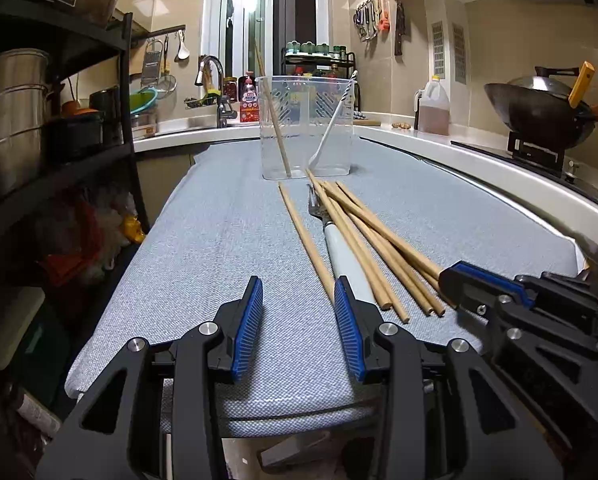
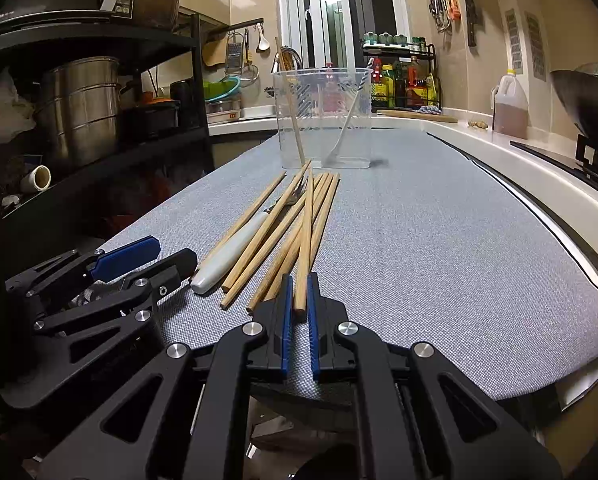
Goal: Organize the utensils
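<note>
Right wrist view, frame centre: right gripper (image 2: pixel 299 300) fingers clamped on one chopstick (image 2: pixel 307 232); left gripper (image 1: pixel 298 312) fingers parted, empty.

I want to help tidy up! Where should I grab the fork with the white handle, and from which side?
Grab the fork by its thick white handle end, the rounded tip nearest you. Come from the left side, where the left hand-held gripper already sits open. Chopsticks lie across its metal prongs and along its right side, so that end is blocked, while the handle tip sticks out free on the grey cloth.
</note>
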Demonstrator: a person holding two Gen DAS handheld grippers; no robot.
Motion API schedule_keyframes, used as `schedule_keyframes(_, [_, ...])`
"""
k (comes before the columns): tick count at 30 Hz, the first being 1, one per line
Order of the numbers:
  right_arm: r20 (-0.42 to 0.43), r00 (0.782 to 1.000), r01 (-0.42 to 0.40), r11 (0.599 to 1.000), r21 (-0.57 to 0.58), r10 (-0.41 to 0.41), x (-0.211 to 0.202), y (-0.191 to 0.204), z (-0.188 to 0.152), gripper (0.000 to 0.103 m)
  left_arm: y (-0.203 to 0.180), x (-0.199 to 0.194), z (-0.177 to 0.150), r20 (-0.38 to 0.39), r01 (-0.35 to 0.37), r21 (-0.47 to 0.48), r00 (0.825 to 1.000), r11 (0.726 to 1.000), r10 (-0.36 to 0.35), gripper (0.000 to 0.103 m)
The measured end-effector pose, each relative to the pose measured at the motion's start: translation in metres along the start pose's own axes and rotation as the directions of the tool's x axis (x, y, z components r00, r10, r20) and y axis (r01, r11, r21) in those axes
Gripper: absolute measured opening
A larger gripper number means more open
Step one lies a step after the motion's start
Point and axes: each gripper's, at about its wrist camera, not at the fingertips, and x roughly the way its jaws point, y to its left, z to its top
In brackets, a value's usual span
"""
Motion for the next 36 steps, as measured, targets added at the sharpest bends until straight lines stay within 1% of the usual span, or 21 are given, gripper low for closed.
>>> schedule_keyframes(3, [-0.001,1.000,0.001,1.000,0.002,-0.001,0.000,0.000,0.000,0.007,-0.003,0.002,-0.001,-0.006,0.002,0.011,1.000,1.000,-0.002,0.038])
schedule_keyframes(6, [-0.002,1.000,0.003,1.000,0.006,-0.003,0.000,-0.002,-0.001,0.007,-0.005,0.003,-0.003,-0.001,-0.005,0.016,1.000,1.000,0.005,0.042])
schedule_keyframes(8, [-0.001,1.000,0.002,1.000,0.007,-0.002,0.000,-0.003,-0.001,0.007,-0.006,0.004,-0.006,0.007,-0.015,0.023,1.000,1.000,0.015,0.048])
schedule_keyframes(9, [-0.001,1.000,0.003,1.000,0.005,-0.003,0.000,-0.002,-0.001,0.007,-0.007,0.006,-0.007,-0.002,-0.024,0.028,1.000,0.999,0.024,0.049])
schedule_keyframes(11, [0.000,1.000,0.003,1.000,0.004,-0.003,0.000,-0.002,-0.001,0.007,-0.005,0.005,-0.010,0.022,-0.030,0.009,0.999,1.000,0.029,0.052])
schedule_keyframes(15, [0.000,1.000,0.001,1.000,0.001,-0.001,0.001,-0.001,-0.002,0.007,-0.003,0.006,-0.009,0.024,-0.024,-0.004,0.999,1.000,0.024,0.052])
schedule_keyframes(16, [0.001,1.000,0.002,1.000,0.000,-0.002,0.001,-0.001,-0.003,0.007,-0.002,0.005,-0.010,0.024,-0.019,-0.003,1.000,1.000,0.019,0.051])
schedule_keyframes(17, [0.001,1.000,0.002,1.000,0.001,-0.002,0.001,-0.001,-0.003,0.007,-0.001,0.006,-0.009,0.022,-0.009,0.000,1.000,1.000,0.009,0.042])
schedule_keyframes(20, [0.001,1.000,0.003,1.000,0.001,-0.003,0.001,-0.001,-0.003,0.007,-0.004,0.007,-0.008,0.019,0.018,0.015,1.000,1.000,-0.018,0.024])
schedule_keyframes(21, [0.001,1.000,0.002,1.000,0.000,-0.002,0.000,-0.001,-0.003,0.007,-0.004,0.007,-0.008,0.018,0.022,0.017,1.000,1.000,-0.022,0.020])
schedule_keyframes(22, [0.001,1.000,0.003,1.000,0.000,-0.003,0.000,-0.001,-0.003,0.007,-0.003,0.007,-0.008,0.017,0.044,0.018,0.999,0.999,-0.044,0.012])
schedule_keyframes(23, [0.000,1.000,0.002,1.000,0.001,-0.002,0.000,-0.001,-0.002,0.007,-0.003,0.007,-0.007,0.014,0.063,0.012,0.998,0.998,-0.063,0.009])
schedule_keyframes(25, [-0.004,1.000,0.007,1.000,0.004,-0.007,0.000,-0.002,-0.002,0.007,0.000,0.008,-0.006,0.001,0.075,-0.007,0.997,0.997,-0.075,0.008])
schedule_keyframes(29, [-0.002,1.000,0.018,1.000,0.019,-0.018,-0.002,-0.005,0.001,0.007,0.005,0.004,-0.001,-0.020,0.074,-0.027,0.997,0.997,-0.074,0.008])
schedule_keyframes(31, [0.009,1.000,0.020,1.000,0.024,-0.020,-0.006,-0.008,0.004,0.007,0.009,-0.001,0.003,-0.028,0.101,-0.022,0.994,0.995,-0.101,0.008])
schedule_keyframes(36, [0.043,0.999,0.019,0.999,0.029,-0.020,-0.016,-0.010,0.015,0.007,0.019,-0.013,0.022,0.021,0.098,-0.051,0.995,0.994,-0.097,0.007])
